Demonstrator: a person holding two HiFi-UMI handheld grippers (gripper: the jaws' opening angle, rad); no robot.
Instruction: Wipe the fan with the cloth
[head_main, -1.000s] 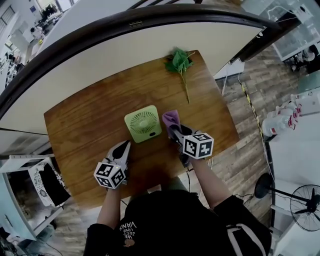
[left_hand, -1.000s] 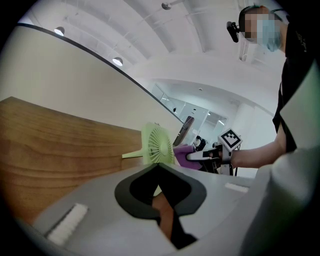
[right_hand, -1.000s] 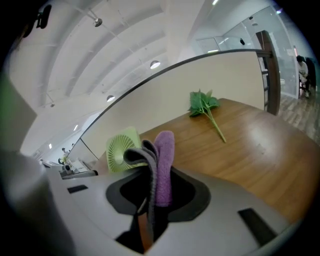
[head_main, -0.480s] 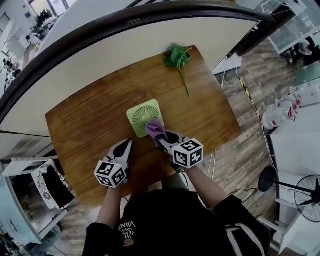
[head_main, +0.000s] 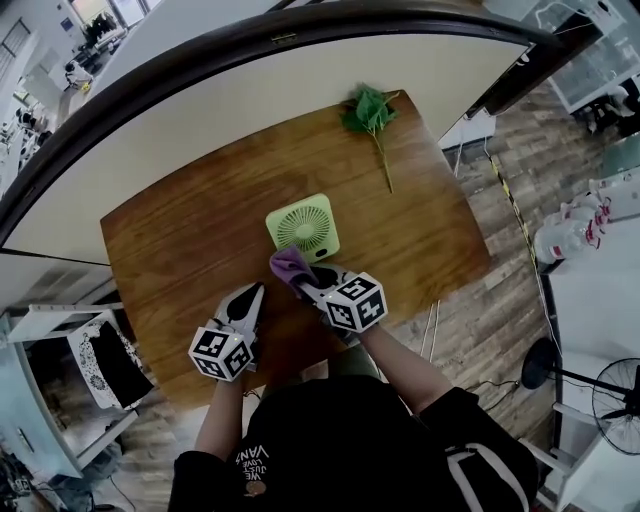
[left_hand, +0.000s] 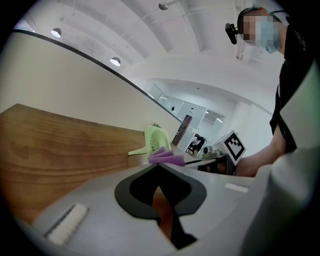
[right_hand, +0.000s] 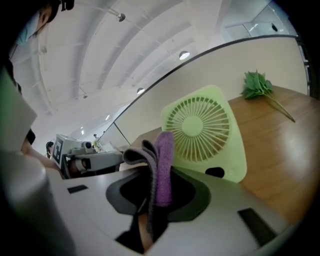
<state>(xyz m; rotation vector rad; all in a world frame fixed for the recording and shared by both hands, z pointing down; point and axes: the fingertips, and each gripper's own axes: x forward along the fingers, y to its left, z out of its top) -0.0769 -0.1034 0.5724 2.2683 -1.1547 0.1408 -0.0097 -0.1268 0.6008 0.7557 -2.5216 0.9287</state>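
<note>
Fan (head_main: 303, 226) was pale green, square, round grille. Right gripper (head_main: 303, 282) pinched the purple cloth (head_main: 288, 264), tips hidden by it; left gripper (head_main: 249, 294) sat pressed together, empty.

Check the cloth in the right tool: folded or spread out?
Folded: the purple cloth sticks up doubled over in layers, pinched in the right tool.

Bright, even light from ceiling lamps (left_hand: 115, 61) fills every view, leaving a soft sheen on the wooden table (head_main: 190, 240) and a dim shadow at its near edge, while the wide lenses bend lines and blacken corners, and the fan (right_hand: 202, 130) shows fairly sharp behind blurred foreground.
</note>
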